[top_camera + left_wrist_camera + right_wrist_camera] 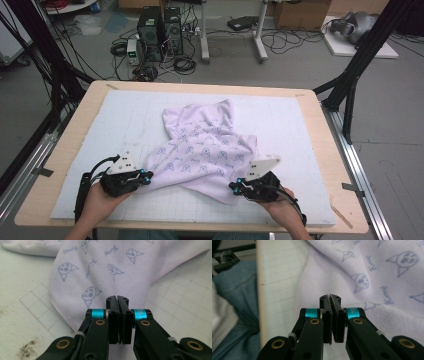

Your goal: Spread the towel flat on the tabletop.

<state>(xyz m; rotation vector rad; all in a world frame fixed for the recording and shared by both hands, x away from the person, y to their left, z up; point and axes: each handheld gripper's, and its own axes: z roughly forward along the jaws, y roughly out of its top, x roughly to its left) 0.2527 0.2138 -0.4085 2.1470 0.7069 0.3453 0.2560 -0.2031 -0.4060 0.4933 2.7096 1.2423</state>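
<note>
The printed towel (202, 150) looks light, soft and limp, best pinched at corners; left gripper (148, 175) and right gripper (233, 186) each clamp one.

Grey floor (300, 65) (cables (280, 40), computers (160, 32))

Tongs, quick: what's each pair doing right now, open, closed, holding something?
Left tongs: closed, over the cloth; a grip on it cannot be told.
Right tongs: closed over the cloth too; grip cannot be told.
</note>
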